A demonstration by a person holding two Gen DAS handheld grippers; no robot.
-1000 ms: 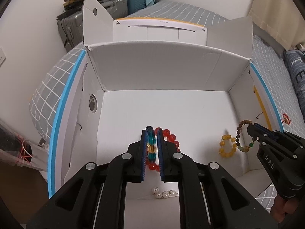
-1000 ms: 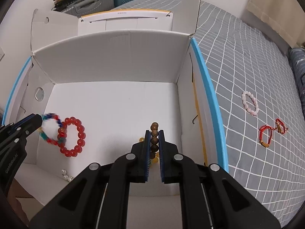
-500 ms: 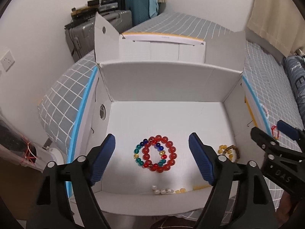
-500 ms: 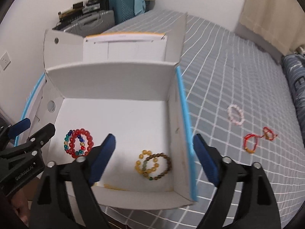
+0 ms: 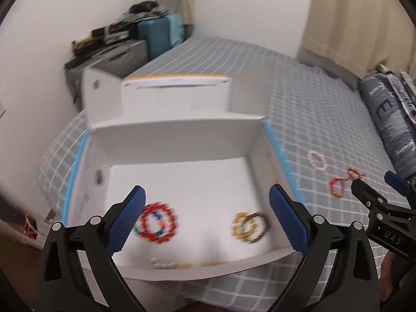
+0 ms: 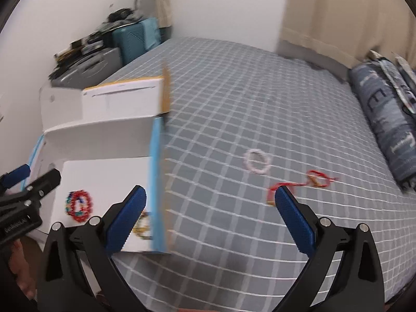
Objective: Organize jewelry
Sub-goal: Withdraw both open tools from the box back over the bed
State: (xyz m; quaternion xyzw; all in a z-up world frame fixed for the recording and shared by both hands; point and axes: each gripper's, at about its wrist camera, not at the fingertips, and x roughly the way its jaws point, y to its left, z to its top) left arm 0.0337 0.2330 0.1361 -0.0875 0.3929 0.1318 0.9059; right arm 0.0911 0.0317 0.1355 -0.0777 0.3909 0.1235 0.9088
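On the checked bed (image 6: 234, 104), both tools, just opened wide and empty, hover above the boxed bracelets (image 5: 157, 222)

soft even indoor light, heavy motion blur, fisheye-curved dark corners
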